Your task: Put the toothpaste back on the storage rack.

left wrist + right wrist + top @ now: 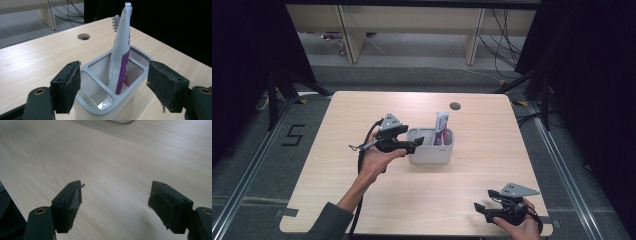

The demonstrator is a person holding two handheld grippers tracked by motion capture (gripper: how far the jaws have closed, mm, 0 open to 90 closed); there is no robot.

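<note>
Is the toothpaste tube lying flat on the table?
No, the toothpaste tube stands upright in the grey holder, leaning against its inner divider.

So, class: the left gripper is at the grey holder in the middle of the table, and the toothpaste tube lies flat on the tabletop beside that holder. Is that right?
Not quite. The toothpaste tube does not lie on the tabletop: it stands upright inside the grey holder, in one of its compartments, as the left gripper view shows. The rest holds: the left gripper is at the holder in the middle of the table.
</note>
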